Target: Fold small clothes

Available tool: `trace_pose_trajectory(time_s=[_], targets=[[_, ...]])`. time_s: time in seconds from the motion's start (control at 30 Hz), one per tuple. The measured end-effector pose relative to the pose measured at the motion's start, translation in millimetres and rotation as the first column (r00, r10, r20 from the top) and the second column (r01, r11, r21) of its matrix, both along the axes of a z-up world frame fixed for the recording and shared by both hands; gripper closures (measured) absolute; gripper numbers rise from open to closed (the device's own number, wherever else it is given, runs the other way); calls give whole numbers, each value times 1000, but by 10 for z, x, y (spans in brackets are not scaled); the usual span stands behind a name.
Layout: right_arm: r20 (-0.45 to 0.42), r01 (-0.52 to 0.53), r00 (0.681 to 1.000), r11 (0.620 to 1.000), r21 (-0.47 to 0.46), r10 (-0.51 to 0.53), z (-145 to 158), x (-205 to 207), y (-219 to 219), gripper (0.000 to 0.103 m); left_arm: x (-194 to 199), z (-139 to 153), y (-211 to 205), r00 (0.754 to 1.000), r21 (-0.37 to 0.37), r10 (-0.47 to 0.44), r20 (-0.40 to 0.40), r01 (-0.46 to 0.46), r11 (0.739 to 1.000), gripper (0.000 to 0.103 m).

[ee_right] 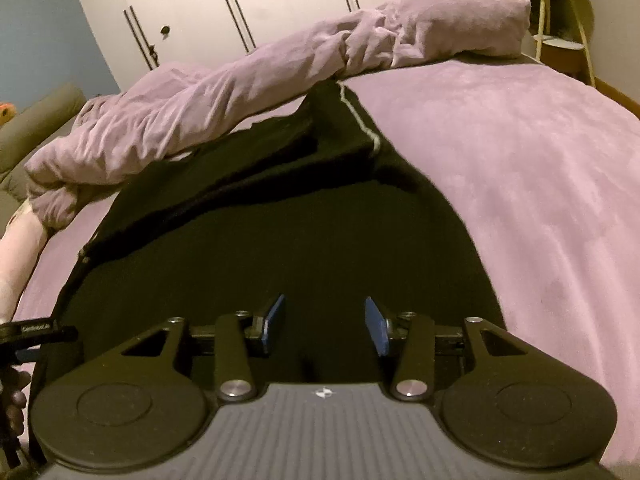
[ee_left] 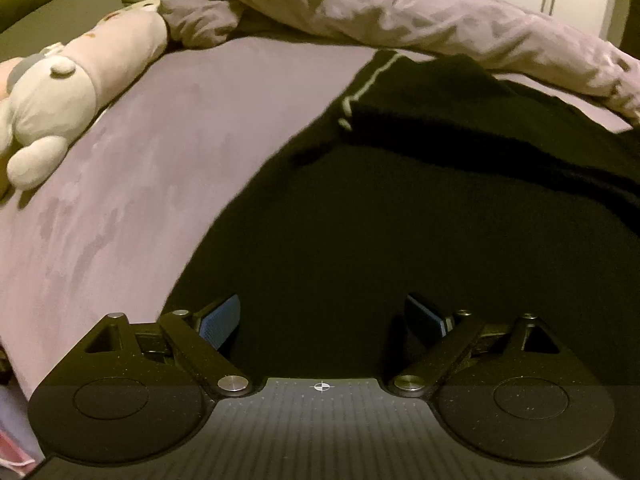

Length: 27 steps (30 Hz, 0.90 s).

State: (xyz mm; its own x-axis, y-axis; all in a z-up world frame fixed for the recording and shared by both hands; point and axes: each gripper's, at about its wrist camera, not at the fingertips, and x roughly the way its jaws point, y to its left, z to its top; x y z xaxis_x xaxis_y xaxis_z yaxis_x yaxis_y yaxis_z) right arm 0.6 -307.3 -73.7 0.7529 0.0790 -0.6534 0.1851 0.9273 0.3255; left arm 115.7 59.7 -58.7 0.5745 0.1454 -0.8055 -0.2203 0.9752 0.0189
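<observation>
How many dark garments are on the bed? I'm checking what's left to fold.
1: a black garment spread on the purple bed cover, its far edge by the bunched duvet. More could be hidden under that duvet.

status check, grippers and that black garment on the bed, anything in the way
Left gripper open, empty. Right gripper open, empty. Black garment flat on purple bed, partly folded. Rumpled purple duvet crowds its far edge.

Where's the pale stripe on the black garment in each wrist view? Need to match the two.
Left wrist: the pale stripe runs along the black garment's far edge, upper centre, just right of middle.
Right wrist: the stripe sits upper centre, slanting down to the right on the garment's far tip.
Shared landmark: the crumpled purple duvet lies just beyond the stripe in both views.
</observation>
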Motion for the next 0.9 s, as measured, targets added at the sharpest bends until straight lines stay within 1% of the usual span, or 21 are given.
trace_pose_trajectory(time_s=[0.03,0.13,0.2,0.27,0.33,0.47,0.53,0.6,0.77,0.83,0.9], targets=[[-4,-9,1000,1000,1,9,2,-78,32,55,-76,3,-4,1000,-5,-10,-2,10,1000,9],[-10,-22,1000,1000,15,22,16,-269,93,41,-305,28,-20,999,-11,-40,1,40,999,8],[-8,-27,1000,1000,6,27,36,-365,119,39,-478,57,-27,999,2,-53,8,53,999,8],[-5,-28,1000,1000,-4,28,71,-447,100,34,-620,73,-6,998,6,-63,17,63,998,8],[-8,-17,1000,1000,-9,17,90,-518,44,32,-701,79,39,998,15,-66,15,66,998,7],[-40,4,999,1000,0,-4,85,-619,-149,32,-772,123,223,997,18,-71,26,71,997,7],[-57,13,998,1000,14,-12,71,-700,-280,31,-765,102,335,996,1,-84,15,84,996,6],[-86,25,996,999,28,-22,20,-766,-417,31,-757,46,464,997,-20,-74,-7,74,997,6],[-165,60,985,996,70,-48,-168,-910,-664,31,-797,-67,790,999,-105,-47,-27,44,994,6],[-193,55,981,994,94,-36,-262,-908,-702,31,-812,-100,891,998,-138,-46,-35,41,990,6],[-205,38,979,992,123,-12,-338,-875,-731,31,-795,-145,984,998,-158,-23,-54,14,987,6]])
